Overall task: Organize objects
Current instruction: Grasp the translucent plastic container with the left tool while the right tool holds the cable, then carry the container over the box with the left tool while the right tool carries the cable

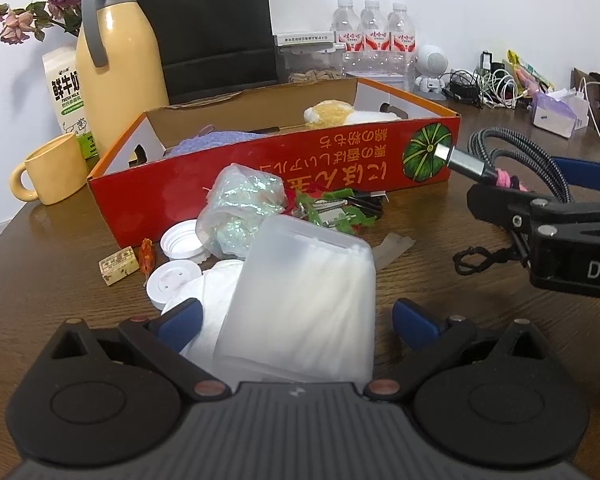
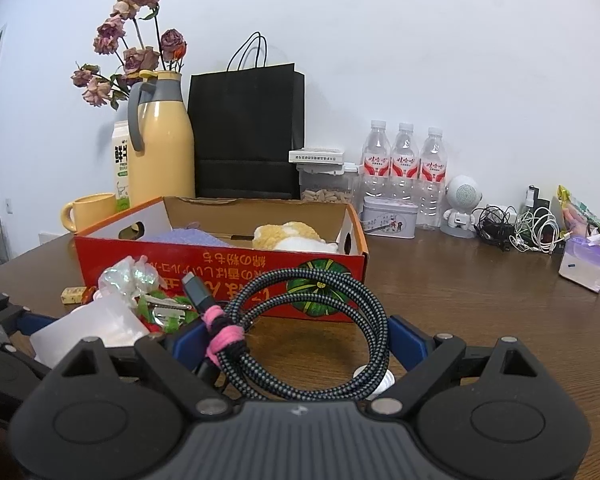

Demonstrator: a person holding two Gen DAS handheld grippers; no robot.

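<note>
Cluttered wooden table (image 2: 460, 300) — white wall (image 2: 380, 40)

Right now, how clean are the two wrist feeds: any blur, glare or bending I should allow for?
Left wrist view: the translucent plastic box close to the lens looks soft and washed out, while the red carton behind is sharp; dark vignette fills the corners. Right wrist view: mostly sharp, the braided cable crisp; fisheye bows the table edge, and light sheen shows on the yellow jug.
</note>
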